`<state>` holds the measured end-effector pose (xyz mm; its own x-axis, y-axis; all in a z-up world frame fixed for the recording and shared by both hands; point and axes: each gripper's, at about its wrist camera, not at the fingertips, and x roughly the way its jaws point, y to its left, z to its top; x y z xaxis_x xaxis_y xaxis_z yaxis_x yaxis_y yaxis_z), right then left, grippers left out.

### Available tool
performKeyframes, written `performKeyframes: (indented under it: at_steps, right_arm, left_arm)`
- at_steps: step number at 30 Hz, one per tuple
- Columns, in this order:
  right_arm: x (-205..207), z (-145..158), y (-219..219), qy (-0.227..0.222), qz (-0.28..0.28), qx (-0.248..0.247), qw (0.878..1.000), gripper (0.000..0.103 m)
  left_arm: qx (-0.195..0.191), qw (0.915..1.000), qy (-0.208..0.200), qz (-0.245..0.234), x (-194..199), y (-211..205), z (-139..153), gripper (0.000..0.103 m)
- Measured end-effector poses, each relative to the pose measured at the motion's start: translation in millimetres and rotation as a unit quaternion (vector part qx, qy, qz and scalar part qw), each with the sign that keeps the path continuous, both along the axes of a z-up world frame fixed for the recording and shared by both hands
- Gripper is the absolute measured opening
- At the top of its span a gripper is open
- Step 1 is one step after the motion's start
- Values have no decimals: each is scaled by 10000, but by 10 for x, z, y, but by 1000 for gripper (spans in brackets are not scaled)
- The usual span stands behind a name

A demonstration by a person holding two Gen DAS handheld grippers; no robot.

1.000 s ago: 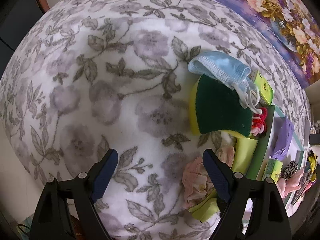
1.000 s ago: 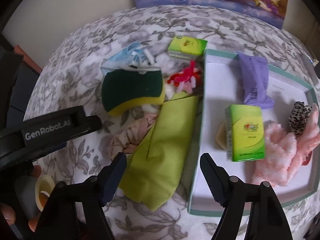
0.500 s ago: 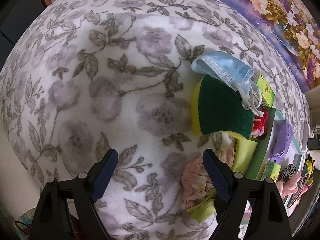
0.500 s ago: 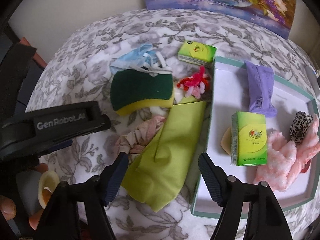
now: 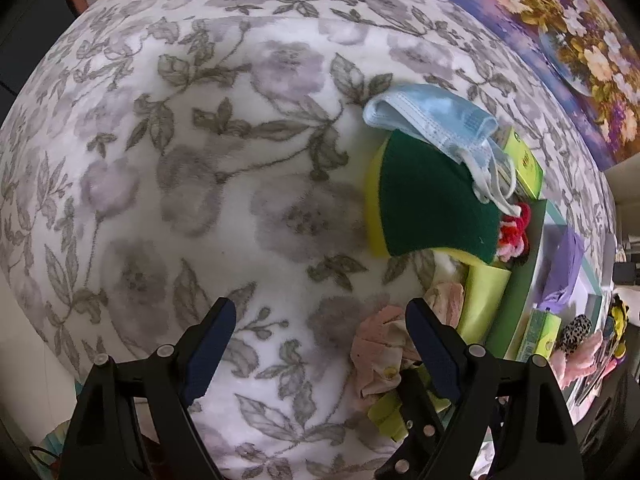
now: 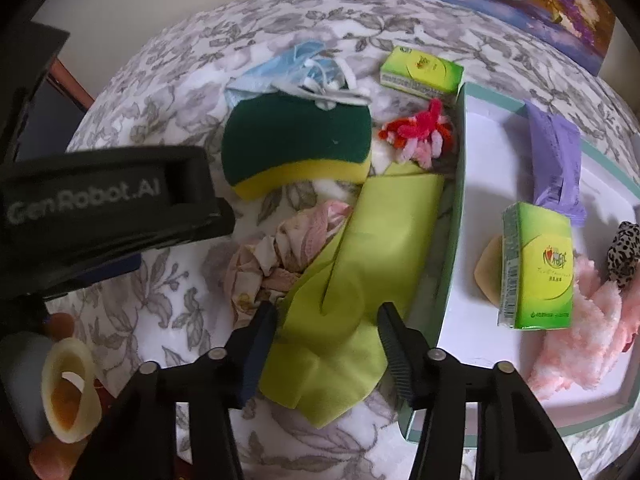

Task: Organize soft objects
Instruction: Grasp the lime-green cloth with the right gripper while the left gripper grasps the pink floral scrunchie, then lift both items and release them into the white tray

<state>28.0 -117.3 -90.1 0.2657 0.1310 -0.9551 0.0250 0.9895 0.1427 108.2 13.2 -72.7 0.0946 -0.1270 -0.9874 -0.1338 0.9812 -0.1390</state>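
Note:
Loose soft things lie on the flowered cloth beside a white tray [image 6: 460, 216]: a lime green cloth [image 6: 372, 256], a crumpled pink fabric [image 6: 280, 252], a green and yellow sponge [image 6: 296, 148], a blue face mask [image 6: 296, 64], a red and pink yarn piece [image 6: 416, 132]. My right gripper [image 6: 326, 316] is open, its jaws either side of the green cloth's near part. My left gripper [image 5: 320, 324] is open and empty over bare cloth, the pink fabric [image 5: 380, 352] by its right finger. The sponge [image 5: 432, 208] and mask [image 5: 436, 120] lie beyond.
In the tray lie a purple pack [image 6: 556, 160], a green tissue pack [image 6: 536, 268], a fluffy pink cloth [image 6: 584, 332] and a leopard scrunchie [image 6: 624, 252]. Another green tissue pack [image 6: 422, 70] sits by the tray's far corner. A flower painting [image 5: 560, 36] stands behind. The left gripper's body [image 6: 100, 208] is at left.
My right gripper has moved forward and down onto the green cloth and its jaws have narrowed. My left gripper has barely moved.

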Motion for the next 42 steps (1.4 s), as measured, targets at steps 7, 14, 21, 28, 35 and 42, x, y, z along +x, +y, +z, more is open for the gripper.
performKeyframes:
  at_steps: [7,14,21,28,35,42]
  right_arm:
    - [-7,-1,-142,-6,-121,-32,9999,35]
    - [-17,-27,-172,24,-109,7,9999,29]
    - [-13,-61,-201,64,-135,96,9998,23]
    - [-14,-88,-222,79,-121,92,9999,23]
    - [-24,-72,-219,1,-150,76,9999,19]
    - [-42,43,-299,-143,-260,45,9995,11]
  left_arm:
    - [-96,9997,61,-199,-15,-163,-61,87]
    - [-351,9982,226,-423,-63,-328,-182,79]
    - [-457,9966,326,-608,-88,-515,-283,52]
    - [-513,9955,231,-760,-130,-660,-273,23]
    - [-372,9972,-59,-643,-78,-576,-118,12]
    - [-418,9973,-518,-313,-54,-419,163,12]
